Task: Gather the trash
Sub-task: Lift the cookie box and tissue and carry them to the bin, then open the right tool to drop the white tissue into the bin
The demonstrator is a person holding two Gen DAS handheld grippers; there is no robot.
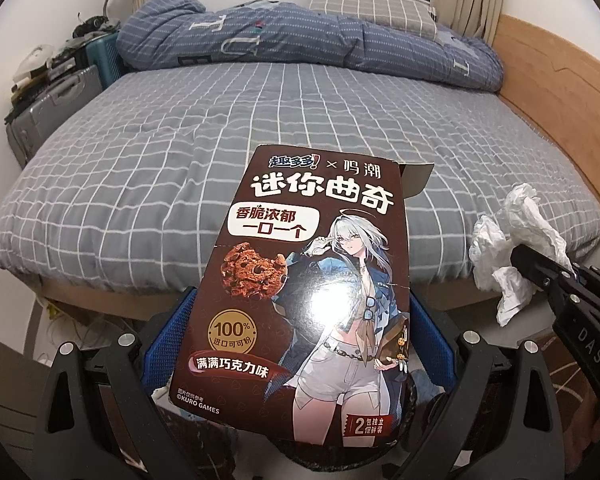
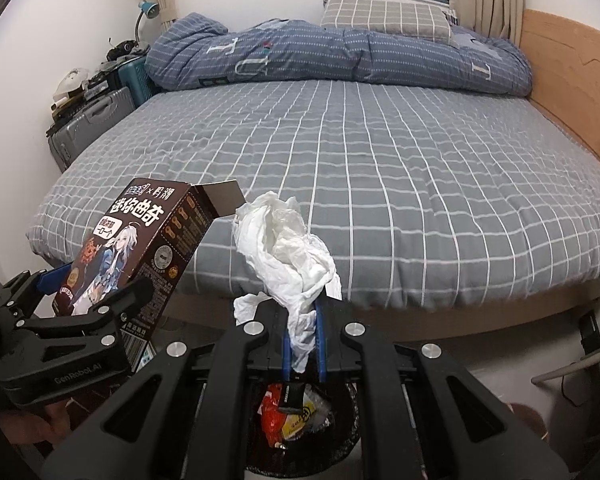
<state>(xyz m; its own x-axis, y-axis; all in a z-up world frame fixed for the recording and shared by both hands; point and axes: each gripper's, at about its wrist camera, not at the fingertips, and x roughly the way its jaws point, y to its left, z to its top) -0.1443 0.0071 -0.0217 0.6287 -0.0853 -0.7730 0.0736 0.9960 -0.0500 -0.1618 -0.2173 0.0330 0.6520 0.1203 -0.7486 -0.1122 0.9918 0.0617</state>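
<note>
- Hovering over the trash bin (image 2: pixel 300 412), the right gripper (image 2: pixel 302 336) has its jaws clamped on a crumpled tissue (image 2: pixel 288 248); the bin's mouth lies directly below its fingers.
- The left gripper (image 1: pixel 300 344) grips a cookie box (image 1: pixel 312 280) across its lower end, long axis pointing up toward the bed (image 1: pixel 260 120).
- The bin's dark rim shows beneath the box too; judged, the right hand is nearer to release.

Both grippers are matte black frames with round silver screws — the left gripper (image 2: pixel 112 300) has blue pads and pale lettering, the right gripper (image 2: pixel 302 344) blue-edged fingers.
</note>
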